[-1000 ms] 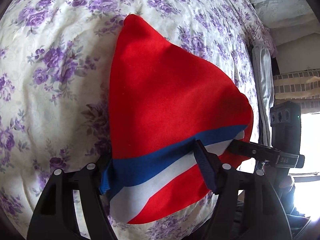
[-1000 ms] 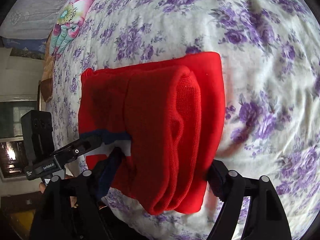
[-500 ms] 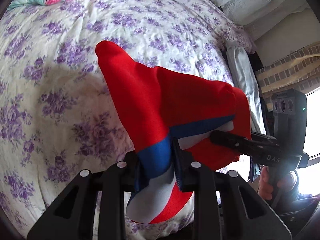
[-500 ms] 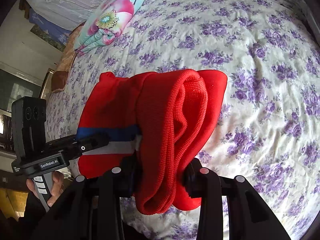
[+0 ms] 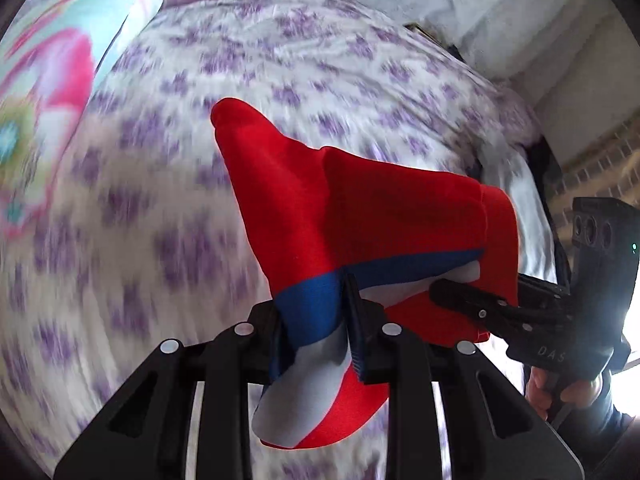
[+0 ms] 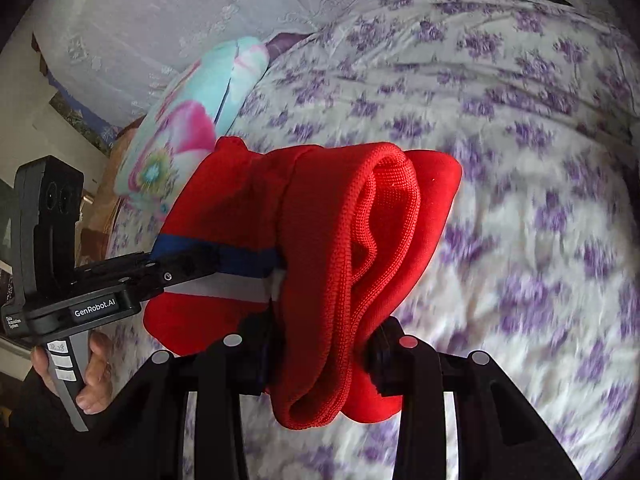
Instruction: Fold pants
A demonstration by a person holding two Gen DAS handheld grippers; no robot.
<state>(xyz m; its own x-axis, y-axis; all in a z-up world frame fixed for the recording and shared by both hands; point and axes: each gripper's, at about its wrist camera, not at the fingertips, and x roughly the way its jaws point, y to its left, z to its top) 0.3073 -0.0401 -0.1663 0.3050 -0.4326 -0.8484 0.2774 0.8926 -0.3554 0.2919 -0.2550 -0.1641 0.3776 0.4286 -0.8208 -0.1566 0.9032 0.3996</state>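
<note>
Holding the folded red pants with blue-and-white stripe [image 5: 360, 216] above the purple-floral bedsheet [image 5: 168, 208], we pinched them with left gripper [image 5: 316, 320] and right gripper [image 6: 320, 344]; a floral pillow [image 6: 192, 128] lay beyond.

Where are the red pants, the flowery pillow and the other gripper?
red pants [image 5: 360, 208]: left wrist view, red upper cloth.
flowery pillow [image 6: 188, 120]: right wrist view, pink petal.
right gripper [image 5: 472, 302]: left wrist view, finger tips.

the left gripper [image 6: 176, 276] carries a white "genrobot.ai" label on its black body; the right gripper [image 5: 460, 300] shows embossed letters "das" on its body.
</note>
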